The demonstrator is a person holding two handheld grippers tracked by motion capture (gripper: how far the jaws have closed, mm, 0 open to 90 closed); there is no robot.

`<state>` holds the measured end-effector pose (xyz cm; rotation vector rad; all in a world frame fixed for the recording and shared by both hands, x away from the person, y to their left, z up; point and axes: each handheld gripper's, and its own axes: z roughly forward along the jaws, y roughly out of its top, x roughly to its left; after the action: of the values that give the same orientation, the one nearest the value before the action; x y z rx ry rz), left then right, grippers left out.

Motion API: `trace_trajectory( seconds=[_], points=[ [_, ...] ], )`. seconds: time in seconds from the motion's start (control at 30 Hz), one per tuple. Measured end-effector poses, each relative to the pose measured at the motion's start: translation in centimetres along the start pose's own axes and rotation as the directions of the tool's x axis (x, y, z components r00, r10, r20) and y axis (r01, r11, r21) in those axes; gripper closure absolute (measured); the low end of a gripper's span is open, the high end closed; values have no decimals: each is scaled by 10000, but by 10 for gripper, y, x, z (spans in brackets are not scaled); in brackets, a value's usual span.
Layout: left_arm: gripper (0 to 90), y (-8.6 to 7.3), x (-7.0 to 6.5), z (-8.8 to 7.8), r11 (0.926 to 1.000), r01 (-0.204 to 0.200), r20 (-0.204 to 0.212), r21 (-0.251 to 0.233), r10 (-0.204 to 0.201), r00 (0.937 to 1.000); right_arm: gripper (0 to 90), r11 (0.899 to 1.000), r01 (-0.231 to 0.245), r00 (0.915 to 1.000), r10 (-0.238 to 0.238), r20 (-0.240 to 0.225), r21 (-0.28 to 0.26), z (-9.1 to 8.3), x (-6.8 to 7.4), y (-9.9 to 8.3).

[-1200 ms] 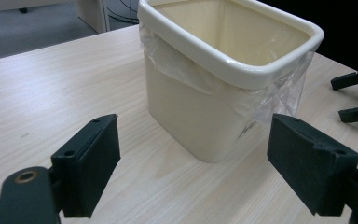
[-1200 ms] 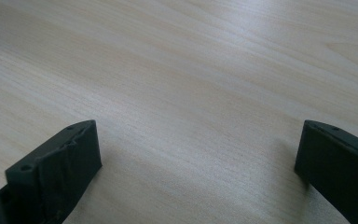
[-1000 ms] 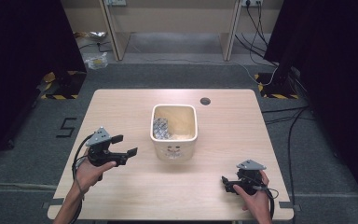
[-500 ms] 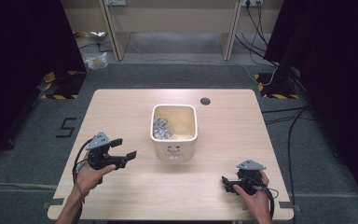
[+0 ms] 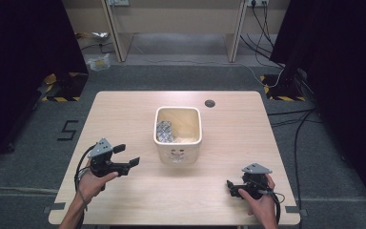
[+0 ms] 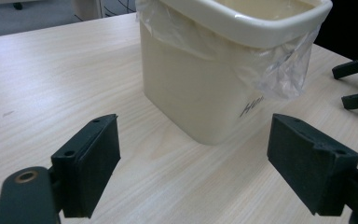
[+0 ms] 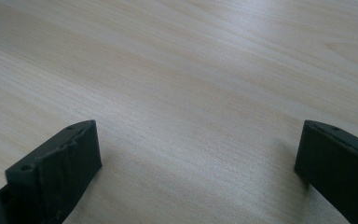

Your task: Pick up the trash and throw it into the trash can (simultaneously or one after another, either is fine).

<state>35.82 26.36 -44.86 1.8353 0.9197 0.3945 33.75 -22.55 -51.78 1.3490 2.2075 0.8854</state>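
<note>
A cream plastic bin (image 5: 177, 143) with a clear liner stands in the middle of the wooden table (image 5: 124, 109). Something crumpled and silvery (image 5: 164, 131) lies inside it. My left gripper (image 5: 127, 155) is open, held left of the bin and pointing at it, with nothing between its fingers. In the left gripper view the bin (image 6: 205, 88) rises just past the open left gripper (image 6: 193, 140), its liner hanging over the rim. My right gripper (image 5: 231, 188) is open near the front right of the table. In the right gripper view the right gripper (image 7: 198, 140) frames bare wood.
A round cable hole (image 5: 209, 103) sits at the table's far edge, right of centre. The right gripper's black jaw tips (image 6: 354, 84) show at the right edge of the left gripper view. Cables (image 5: 295, 119) run over the floor to the right.
My left gripper has drifted slightly back toward the near edge of the table, still open. The right gripper and the bin have not moved.
</note>
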Motion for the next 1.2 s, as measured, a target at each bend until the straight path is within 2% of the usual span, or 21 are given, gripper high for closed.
trace_trajectory(
  seconds=[0.57,0.77,1.2],
  points=[
    [161,-23,0,-1,10000,17,39,94,-17,10000,1,10000,2,10000,-2,2,-4,0,0,0],
    [161,-33,0,3,9991,-46,-24,417,47,10000,2,10000,1,10000,-1,1,-2,0,0,0],
    [161,-53,2,7,9960,86,-99,893,-78,9999,2,10000,1,10000,-1,1,-2,0,0,0]
  ],
)
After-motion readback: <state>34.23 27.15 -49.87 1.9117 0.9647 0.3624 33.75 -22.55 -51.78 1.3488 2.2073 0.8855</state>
